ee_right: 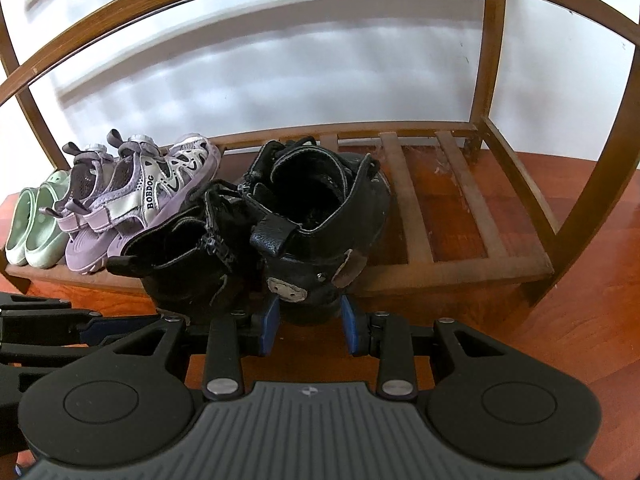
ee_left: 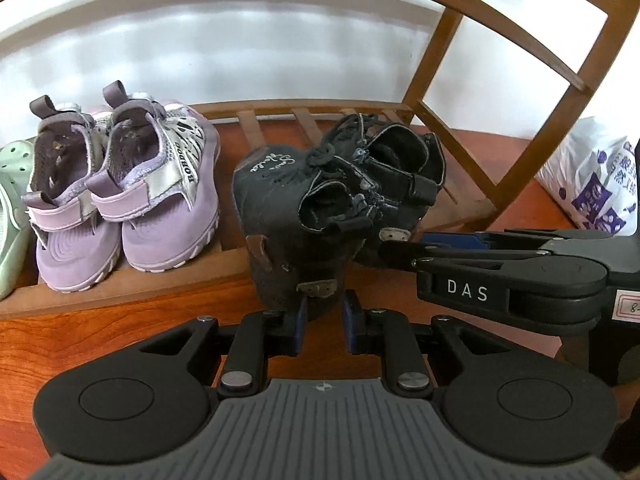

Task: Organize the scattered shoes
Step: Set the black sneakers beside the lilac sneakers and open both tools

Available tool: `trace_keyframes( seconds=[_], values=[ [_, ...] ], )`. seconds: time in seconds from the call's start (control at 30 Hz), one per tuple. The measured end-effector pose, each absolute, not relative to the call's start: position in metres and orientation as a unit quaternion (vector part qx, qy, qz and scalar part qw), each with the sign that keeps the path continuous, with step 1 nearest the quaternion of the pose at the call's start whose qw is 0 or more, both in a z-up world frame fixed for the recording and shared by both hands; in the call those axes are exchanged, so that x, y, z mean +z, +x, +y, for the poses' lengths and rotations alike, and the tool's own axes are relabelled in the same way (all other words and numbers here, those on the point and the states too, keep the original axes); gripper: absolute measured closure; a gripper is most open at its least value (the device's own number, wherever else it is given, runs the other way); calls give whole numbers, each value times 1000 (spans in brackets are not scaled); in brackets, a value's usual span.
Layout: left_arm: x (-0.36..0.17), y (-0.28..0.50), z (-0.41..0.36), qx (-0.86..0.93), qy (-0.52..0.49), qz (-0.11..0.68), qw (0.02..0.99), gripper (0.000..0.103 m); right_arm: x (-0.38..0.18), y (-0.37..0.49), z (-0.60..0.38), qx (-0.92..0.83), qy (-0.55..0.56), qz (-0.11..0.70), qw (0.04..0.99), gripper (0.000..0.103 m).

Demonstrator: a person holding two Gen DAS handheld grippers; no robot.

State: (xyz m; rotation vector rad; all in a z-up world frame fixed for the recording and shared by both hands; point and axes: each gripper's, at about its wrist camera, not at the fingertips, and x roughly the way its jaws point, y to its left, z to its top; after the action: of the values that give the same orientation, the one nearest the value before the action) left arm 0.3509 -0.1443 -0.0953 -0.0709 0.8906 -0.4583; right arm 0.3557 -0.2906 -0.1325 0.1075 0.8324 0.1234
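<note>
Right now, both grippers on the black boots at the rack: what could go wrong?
1. The left boot leans sideways against the right boot; if the left gripper lets go, it may tip off the rack's front rail.
2. The right gripper pinches only the right boot's heel, so the boot could twist.
3. Little gap to the purple sandals; a leftward push could knock them.

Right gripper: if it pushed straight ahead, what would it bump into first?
The right gripper points at the heel of a black boot, which already sits between its blue fingers. Whether they are touching it is unclear. Behind it is the wooden shoe rack.
</note>
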Motion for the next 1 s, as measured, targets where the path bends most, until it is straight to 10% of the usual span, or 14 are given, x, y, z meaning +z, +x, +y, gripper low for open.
trace_keyframes(
  seconds=[1.0],
  values=[
    [-118,345,-134,-206,-22,433,877,80,-91,351,-273,87,112,385,912,49]
  ],
)
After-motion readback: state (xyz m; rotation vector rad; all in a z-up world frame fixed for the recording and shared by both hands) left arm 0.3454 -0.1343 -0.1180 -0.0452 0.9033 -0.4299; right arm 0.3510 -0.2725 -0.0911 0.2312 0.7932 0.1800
